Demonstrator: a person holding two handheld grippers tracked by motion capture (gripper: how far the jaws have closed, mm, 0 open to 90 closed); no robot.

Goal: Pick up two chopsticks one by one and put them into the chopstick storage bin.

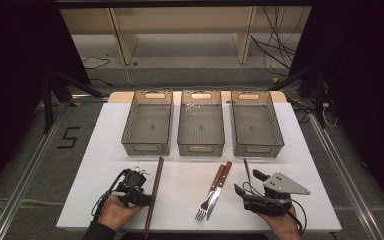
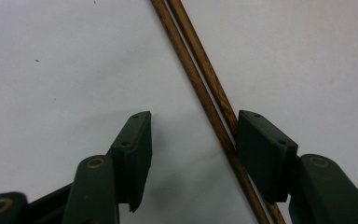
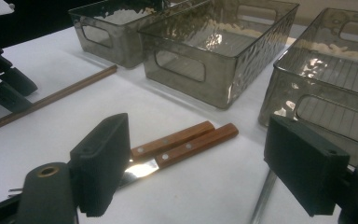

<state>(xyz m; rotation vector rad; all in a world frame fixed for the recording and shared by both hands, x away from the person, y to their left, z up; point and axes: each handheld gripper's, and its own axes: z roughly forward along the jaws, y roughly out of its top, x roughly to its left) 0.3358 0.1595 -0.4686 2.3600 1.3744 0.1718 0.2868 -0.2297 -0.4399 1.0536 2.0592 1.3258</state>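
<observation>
The left gripper [image 1: 147,199] stands open at the lower left of the high view, one jaw touching the chopsticks [image 1: 154,192] — both sticks should sit between the pads before closing. The left gripper view shows two sticks [image 2: 200,79] side by side. The right gripper [image 1: 247,184] is open too — lower right, near the knife and fork [image 1: 214,192].

1. Two brown wooden chopsticks [image 1: 154,192] lie side by side, touching, flat on the white table
2. They run lengthwise from near the left bin toward the table's front edge
</observation>
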